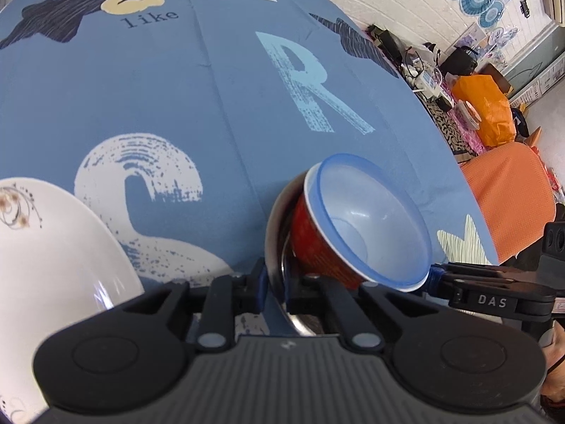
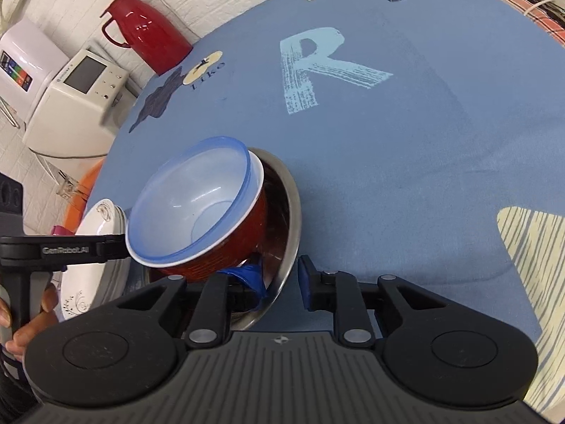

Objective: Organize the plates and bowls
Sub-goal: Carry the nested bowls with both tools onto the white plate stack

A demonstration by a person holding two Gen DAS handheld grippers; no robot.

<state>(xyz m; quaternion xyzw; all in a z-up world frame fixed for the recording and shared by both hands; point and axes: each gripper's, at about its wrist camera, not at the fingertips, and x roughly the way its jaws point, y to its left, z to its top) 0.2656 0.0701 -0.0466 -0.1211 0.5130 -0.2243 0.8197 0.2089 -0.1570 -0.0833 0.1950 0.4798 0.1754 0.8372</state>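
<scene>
Three nested bowls (image 1: 367, 222), bottoms hidden.

Both wrist views: close, looking down over tongs; shared lower centre, nested bowls (image 1: 353, 233) (image 2: 197, 212) on blue bench (image 1: 212, 88) (image 2: 388, 141).

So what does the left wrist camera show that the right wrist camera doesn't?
Only the left wrist view: an orange bag and cluttered side table beyond the cloth.

Only the right wrist view: a red thermos and white appliance.

Both: the blue-rimmed bowl nested in the red bowl, tilted inside the steel bowl; the left gripper clamps the steel rim, the right gripper straddles it; white plates; the blue tablecloth.
</scene>
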